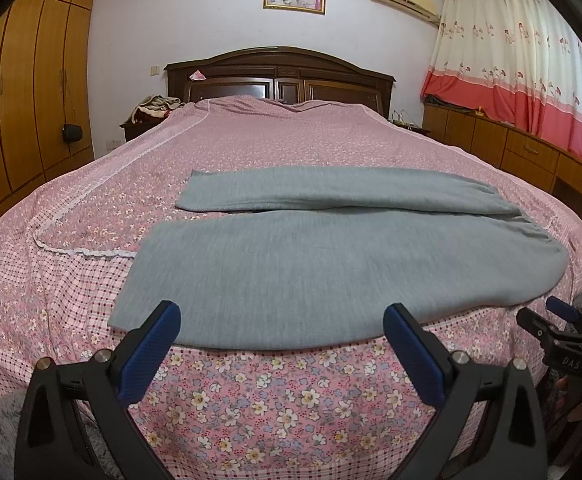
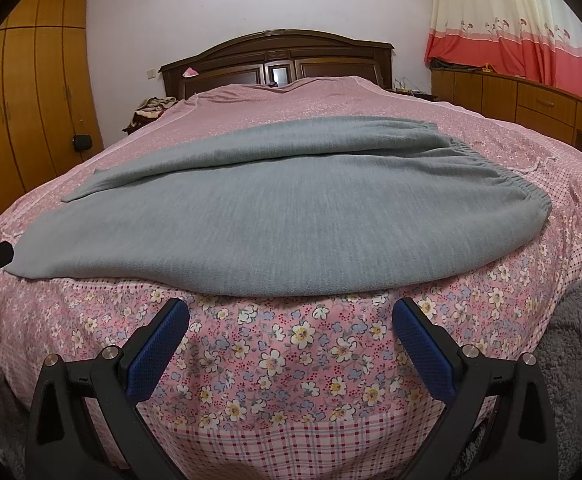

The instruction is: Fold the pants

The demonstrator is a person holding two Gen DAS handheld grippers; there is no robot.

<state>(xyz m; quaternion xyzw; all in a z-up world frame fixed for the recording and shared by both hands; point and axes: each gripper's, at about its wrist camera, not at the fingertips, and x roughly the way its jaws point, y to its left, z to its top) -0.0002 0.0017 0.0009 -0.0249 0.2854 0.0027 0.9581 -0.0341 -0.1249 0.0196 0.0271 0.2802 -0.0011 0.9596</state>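
Note:
Grey pants (image 1: 311,264) lie flat across the foot of the bed, legs pointing left and the elastic waistband (image 1: 531,228) at the right. They also show in the right wrist view (image 2: 275,216). My left gripper (image 1: 282,316) is open and empty, at the near hem edge of the near leg. My right gripper (image 2: 291,310) is open and empty, just short of the pants' near edge. The right gripper also shows at the right edge of the left wrist view (image 1: 559,316).
The pink floral bedspread (image 1: 251,152) covers the whole bed, with a dark wooden headboard (image 1: 279,72) behind. A wooden wardrobe (image 1: 23,92) stands to the left. Low cabinets (image 1: 511,148) and curtains line the right. A pile of clothes (image 1: 155,108) sits on the left nightstand.

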